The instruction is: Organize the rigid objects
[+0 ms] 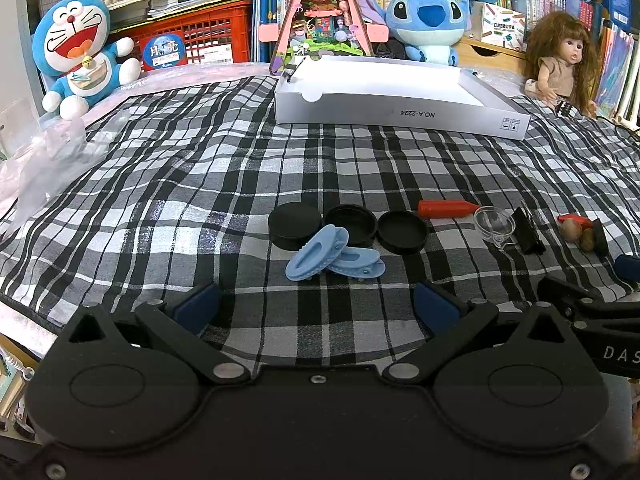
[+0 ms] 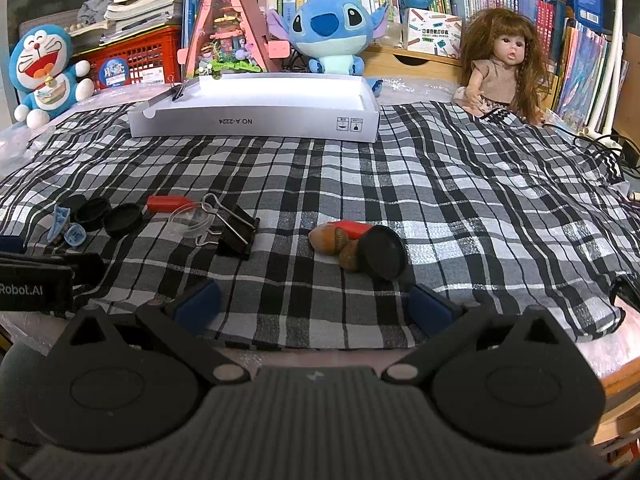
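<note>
Blue clips (image 1: 334, 256) lie before my left claw (image 1: 316, 306), spread wide to straddle them. My right claw (image 2: 314, 306) gapes empty too. The white box (image 1: 400, 114) waits beyond.

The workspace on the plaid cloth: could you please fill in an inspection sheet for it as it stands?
Surface: wrinkled plaid cloth over a table.
Job's things: white box at the back, one small binder clip on its rim; loose in front are three black lids, blue clips, a red piece, a clear dish, a black binder clip, nuts beside a tilted black lid.
Clutter: clear plastic wrap.
Grippers: left gripper and right gripper open, holding nothing.
Cables: black cable at the cloth's far right edge.
Surroundings: plush toys, a doll, bookshelves.
</note>
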Demonstrator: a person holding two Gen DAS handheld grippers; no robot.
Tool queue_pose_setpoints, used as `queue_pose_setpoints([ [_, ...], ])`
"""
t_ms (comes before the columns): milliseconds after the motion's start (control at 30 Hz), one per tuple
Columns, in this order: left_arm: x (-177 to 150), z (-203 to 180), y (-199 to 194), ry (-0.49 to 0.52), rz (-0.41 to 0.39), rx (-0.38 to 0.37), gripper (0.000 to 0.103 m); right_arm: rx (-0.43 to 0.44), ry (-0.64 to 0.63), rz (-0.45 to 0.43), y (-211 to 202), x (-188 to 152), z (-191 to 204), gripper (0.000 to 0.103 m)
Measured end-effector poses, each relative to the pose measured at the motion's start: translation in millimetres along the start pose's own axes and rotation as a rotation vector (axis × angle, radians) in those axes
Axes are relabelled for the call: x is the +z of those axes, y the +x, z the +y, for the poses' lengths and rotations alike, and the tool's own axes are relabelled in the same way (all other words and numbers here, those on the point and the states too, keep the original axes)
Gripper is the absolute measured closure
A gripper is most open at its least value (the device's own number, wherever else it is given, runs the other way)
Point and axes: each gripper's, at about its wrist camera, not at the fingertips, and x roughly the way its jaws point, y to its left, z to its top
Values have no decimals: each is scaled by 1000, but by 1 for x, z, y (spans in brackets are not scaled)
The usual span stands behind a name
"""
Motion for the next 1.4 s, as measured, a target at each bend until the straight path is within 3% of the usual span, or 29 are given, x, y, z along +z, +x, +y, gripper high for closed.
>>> queue_pose_setpoints([
  [867, 5, 0, -3, 11, -13, -9, 0, 20, 3, -44, 0, -5, -2, 0],
  [1033, 4, 0, -2, 16, -24, -14, 0, 8, 19, -115, 0, -14, 0, 0],
  [1100, 4, 1, -2, 20, -31, -17, 0, 18, 13, -88, 1, -8, -2, 0],
  [1267, 3, 4, -6, 9, -67, -24, 14, 27, 9, -47, 3, -1, -3, 0],
  [1400, 3, 8, -11, -1, -105, -29, 29, 51, 34, -80, -3, -1, -9, 3],
])
